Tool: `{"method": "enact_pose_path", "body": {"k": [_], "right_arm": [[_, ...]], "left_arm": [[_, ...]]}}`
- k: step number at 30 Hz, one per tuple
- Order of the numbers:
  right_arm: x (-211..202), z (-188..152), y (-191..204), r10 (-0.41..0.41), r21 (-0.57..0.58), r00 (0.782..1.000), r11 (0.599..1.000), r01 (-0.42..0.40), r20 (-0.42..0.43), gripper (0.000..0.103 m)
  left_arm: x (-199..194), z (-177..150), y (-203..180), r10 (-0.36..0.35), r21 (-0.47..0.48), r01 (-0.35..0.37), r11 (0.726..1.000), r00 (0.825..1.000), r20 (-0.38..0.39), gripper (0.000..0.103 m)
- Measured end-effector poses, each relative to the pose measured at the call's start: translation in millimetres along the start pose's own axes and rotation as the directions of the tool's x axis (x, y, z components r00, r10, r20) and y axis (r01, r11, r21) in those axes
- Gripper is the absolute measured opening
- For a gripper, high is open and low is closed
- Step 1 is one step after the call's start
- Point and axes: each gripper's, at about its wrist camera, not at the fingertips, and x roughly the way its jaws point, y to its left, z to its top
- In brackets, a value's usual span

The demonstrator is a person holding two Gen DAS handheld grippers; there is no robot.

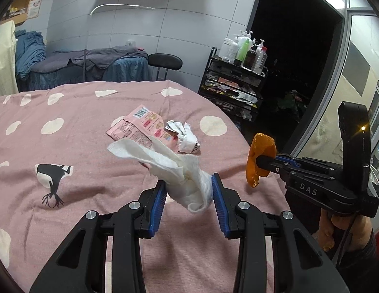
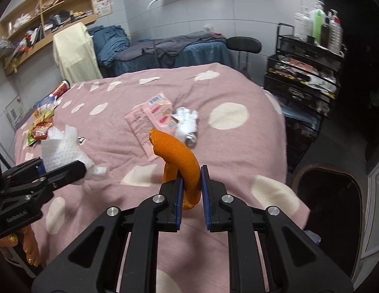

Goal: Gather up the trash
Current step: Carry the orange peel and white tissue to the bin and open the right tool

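Observation:
My left gripper (image 1: pixel 188 182) is shut on a crumpled white paper towel (image 1: pixel 170 168) and holds it above the pink spotted bedspread (image 1: pixel 67 146). It also shows in the right wrist view (image 2: pixel 85 168), with the towel (image 2: pixel 60 151) in it. My right gripper (image 2: pixel 191 171) is shut on a curled orange peel (image 2: pixel 179 153), seen from the side in the left wrist view (image 1: pixel 259 160). On the bed beyond lie a pink snack wrapper (image 1: pixel 140 128) (image 2: pixel 152 117) and a crumpled white and silver wrapper (image 1: pixel 185 134) (image 2: pixel 187 124).
A dark bin (image 2: pixel 331 200) stands on the floor right of the bed. Colourful snack packets and a red can (image 2: pixel 43 119) lie at the bed's far left edge. A black cart with bottles (image 2: pixel 309 61) and a stool (image 1: pixel 165 62) stand beyond the bed.

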Motion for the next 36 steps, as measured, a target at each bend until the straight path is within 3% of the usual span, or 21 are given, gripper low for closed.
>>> {"method": "enact_pose_path", "body": {"k": [12,23,33,36], "right_arm": [[-41,-33,-87,-0.202,0.171,0.979,0.966,0.194,0.03,0.015],[-33,-66,-145,-0.318,0.277,0.944,0.903,0.329,-0.083,0.015],[-5,-98,-174,-0.317,0.329,0.925,0.868,0.372,-0.209,0.015],[1,-103,-178,-0.305,0.344,0.926,0.864,0.367,-0.222,0.022]], "left_arm": [[7,0,-52,-0.093,0.077,0.094,0.993,0.996,-0.01,0.037],[17,5,-104,-0.164,0.186,0.165,0.968,0.986,-0.023,0.037],[30,1,-124,-0.21,0.2,0.22,0.955,0.975,-0.07,0.037],[32,0,-126,-0.216,0.2,0.228,0.953,0.973,-0.078,0.037]]}}
